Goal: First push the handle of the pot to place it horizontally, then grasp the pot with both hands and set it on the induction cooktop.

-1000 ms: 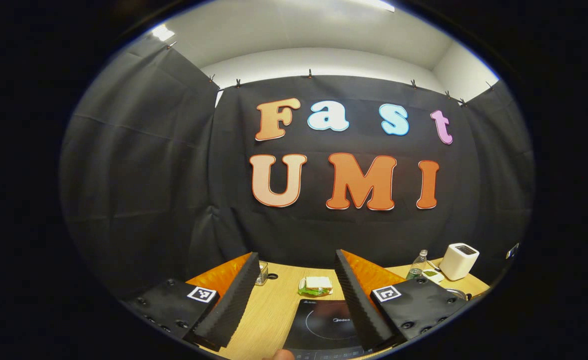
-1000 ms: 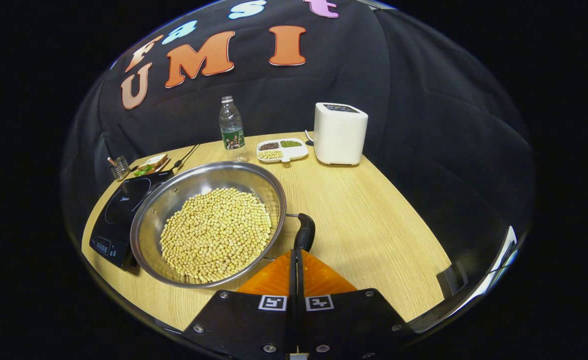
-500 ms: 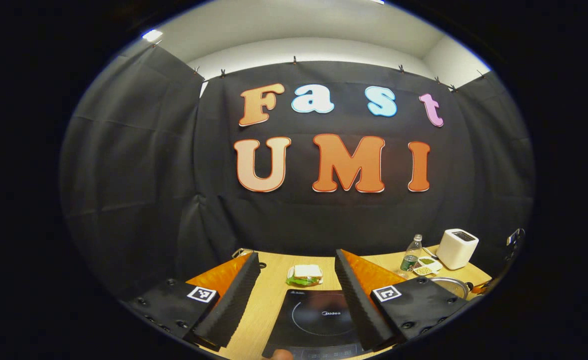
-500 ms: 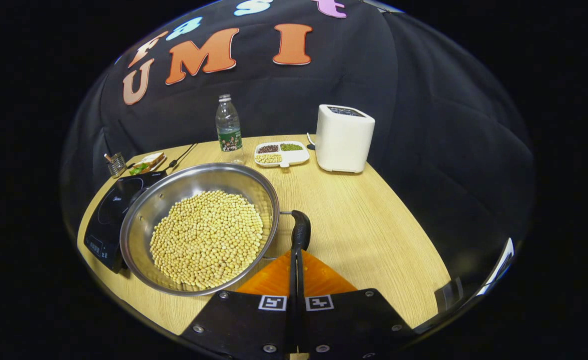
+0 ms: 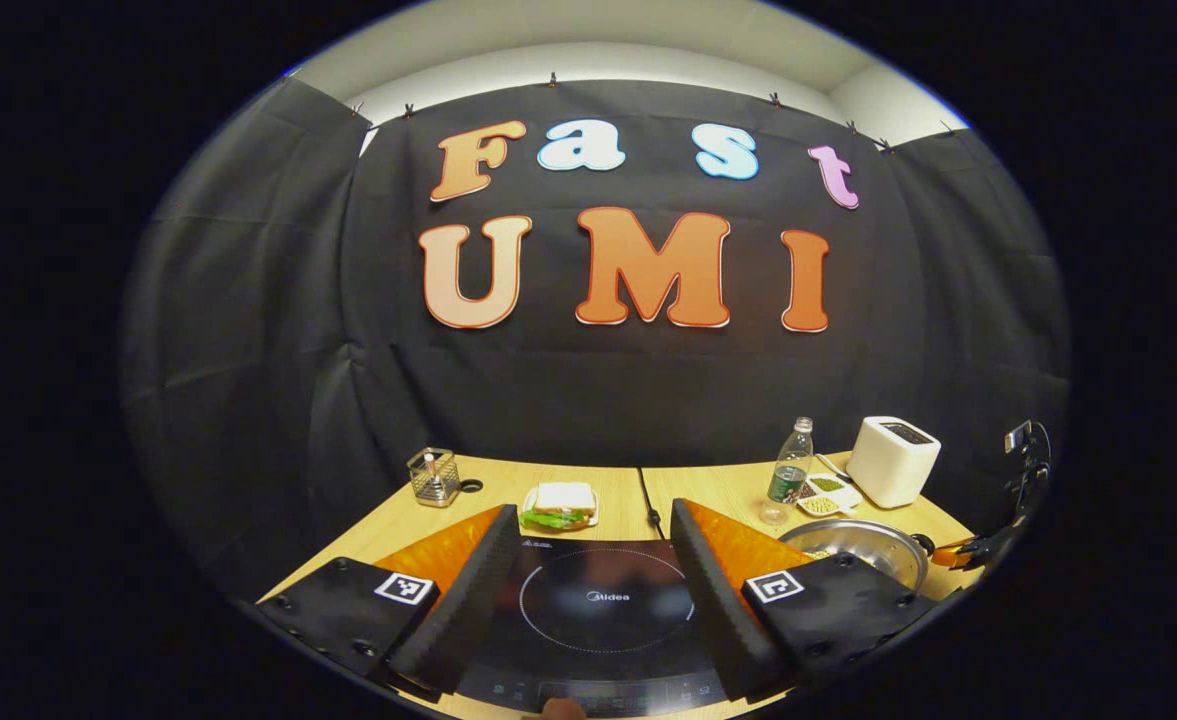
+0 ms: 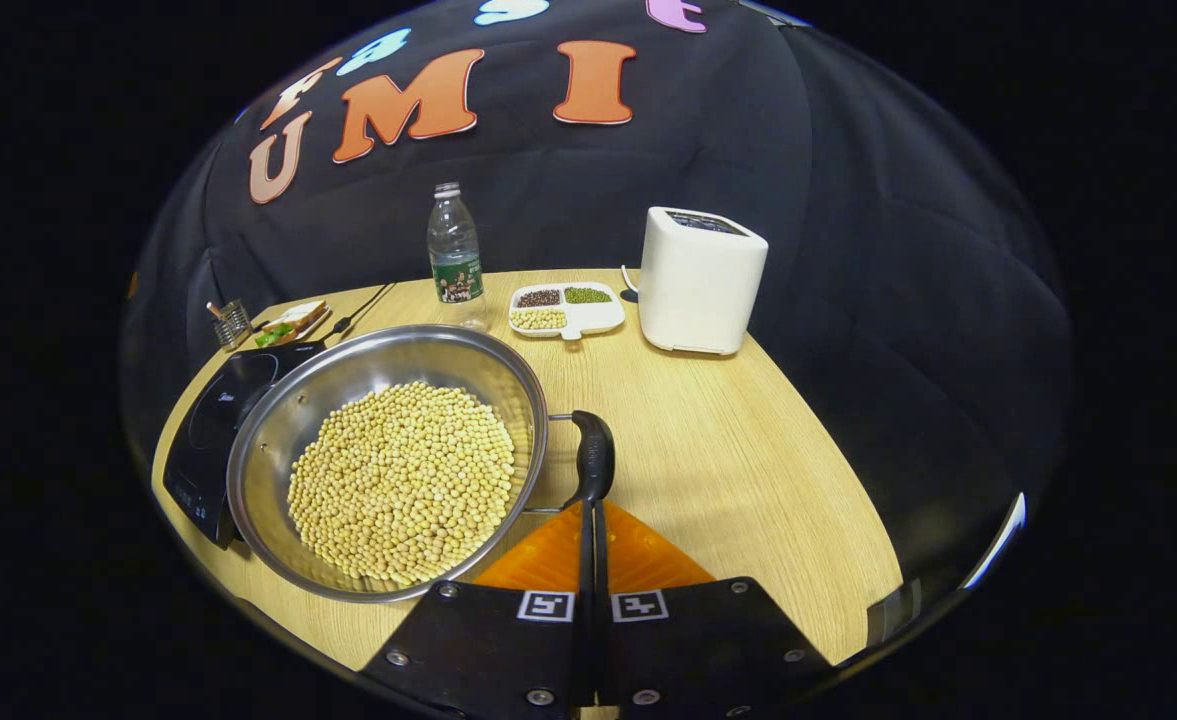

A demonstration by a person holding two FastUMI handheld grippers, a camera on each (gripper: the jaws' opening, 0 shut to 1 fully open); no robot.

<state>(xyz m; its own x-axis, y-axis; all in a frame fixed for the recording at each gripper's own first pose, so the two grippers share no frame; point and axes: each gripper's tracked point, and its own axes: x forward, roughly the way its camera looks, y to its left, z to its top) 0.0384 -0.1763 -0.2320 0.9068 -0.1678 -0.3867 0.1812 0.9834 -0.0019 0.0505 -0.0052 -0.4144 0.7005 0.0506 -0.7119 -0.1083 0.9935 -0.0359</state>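
A steel pot (image 6: 278,440) full of pale beans (image 6: 403,480) sits on the wooden table (image 6: 748,470), its left rim overlapping the black induction cooktop (image 6: 210,420). The pot's black side handle (image 6: 594,455) points along my right gripper (image 6: 590,508), which is shut with its tips at the handle's near end. My left gripper (image 5: 593,510) is open, its fingers standing over the cooktop (image 5: 603,600) with nothing between them. In the left gripper view the pot (image 5: 853,545) lies to the right, with the right gripper (image 5: 958,550) beyond it.
At the back of the table stand a water bottle (image 6: 455,250), a white appliance (image 6: 698,280) and a divided dish of beans (image 6: 563,308). A sandwich plate (image 5: 560,503), a wire holder (image 5: 433,476) and a black cord (image 5: 648,500) lie behind the cooktop.
The left gripper has tipped down and the cooktop now lies between its fingers. In the right gripper view the pot and its handle have shifted left.
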